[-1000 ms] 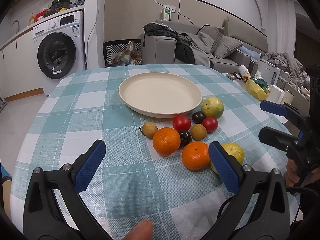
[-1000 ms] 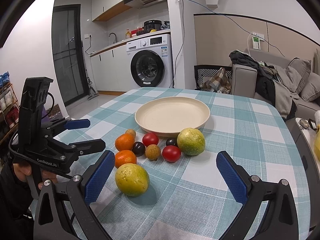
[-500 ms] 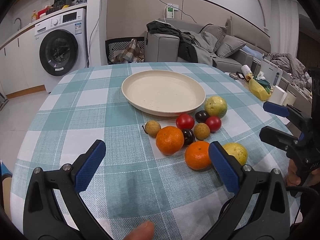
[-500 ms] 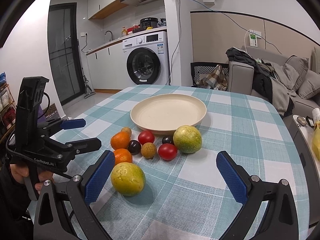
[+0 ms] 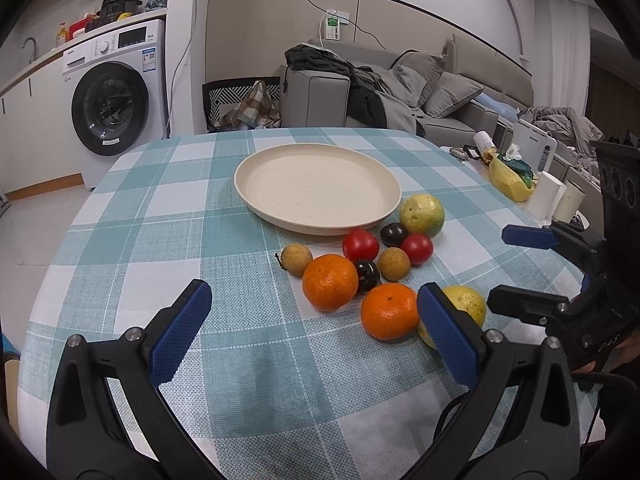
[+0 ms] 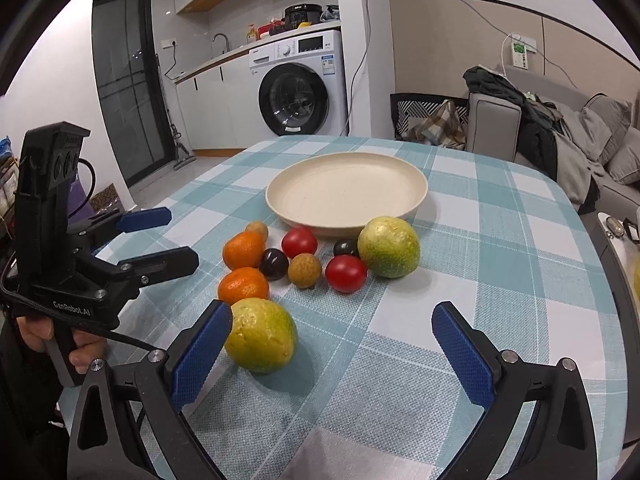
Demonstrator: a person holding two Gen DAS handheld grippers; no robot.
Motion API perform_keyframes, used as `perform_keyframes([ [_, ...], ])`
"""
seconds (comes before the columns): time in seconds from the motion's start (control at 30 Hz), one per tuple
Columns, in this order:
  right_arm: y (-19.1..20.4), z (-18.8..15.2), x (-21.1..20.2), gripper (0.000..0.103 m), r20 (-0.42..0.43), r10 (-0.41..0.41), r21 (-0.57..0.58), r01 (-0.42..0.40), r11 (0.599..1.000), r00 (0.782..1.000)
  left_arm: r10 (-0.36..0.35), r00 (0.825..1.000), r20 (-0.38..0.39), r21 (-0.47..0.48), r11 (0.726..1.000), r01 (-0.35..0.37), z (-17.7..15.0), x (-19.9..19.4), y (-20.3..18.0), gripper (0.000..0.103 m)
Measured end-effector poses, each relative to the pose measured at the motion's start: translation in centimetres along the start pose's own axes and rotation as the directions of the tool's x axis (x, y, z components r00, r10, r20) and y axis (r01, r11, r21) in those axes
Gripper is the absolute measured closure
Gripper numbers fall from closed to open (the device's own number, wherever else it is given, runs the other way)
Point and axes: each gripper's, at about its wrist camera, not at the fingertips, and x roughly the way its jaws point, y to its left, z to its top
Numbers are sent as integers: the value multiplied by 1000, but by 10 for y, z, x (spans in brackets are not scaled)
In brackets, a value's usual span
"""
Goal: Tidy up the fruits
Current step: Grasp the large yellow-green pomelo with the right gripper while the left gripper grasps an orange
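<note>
An empty cream plate [image 5: 318, 188] [image 6: 346, 190] sits mid-table. In front of it lies a cluster of fruit: two oranges [image 5: 330, 282] [image 5: 389, 311], two red tomatoes [image 5: 360, 245], dark plums [image 5: 368, 274], small brown longans [image 5: 296, 259], a yellow-green fruit by the plate [image 5: 422, 216] [image 6: 388, 246] and a second one nearer me [image 6: 261, 334]. My left gripper [image 5: 316, 334] is open and empty, short of the oranges. My right gripper [image 6: 330, 354] is open and empty; its left finger is beside the near yellow-green fruit.
The table has a teal-and-white checked cloth [image 5: 160, 216]. A side surface with a yellow bag [image 5: 508, 176] and paper rolls stands to its right. A washing machine [image 6: 302, 84] and a sofa [image 5: 400, 92] lie beyond the table.
Both grippers have moved a little forward toward the fruit cluster. Both stay open. The fruit and the plate have not moved.
</note>
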Motion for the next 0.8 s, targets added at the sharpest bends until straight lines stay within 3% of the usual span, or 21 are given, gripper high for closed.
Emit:
perform_keyframes([
  [0.4,8,-2,11,10,-70,62,-16,-63,998,996,-32,999,10,33,999,31,1,-5,-5,1],
  [0.8,13,-3,17,10,-88,88,-24,-90,996,992,-29,999,19,41,999,29,1,-9,-6,1],
])
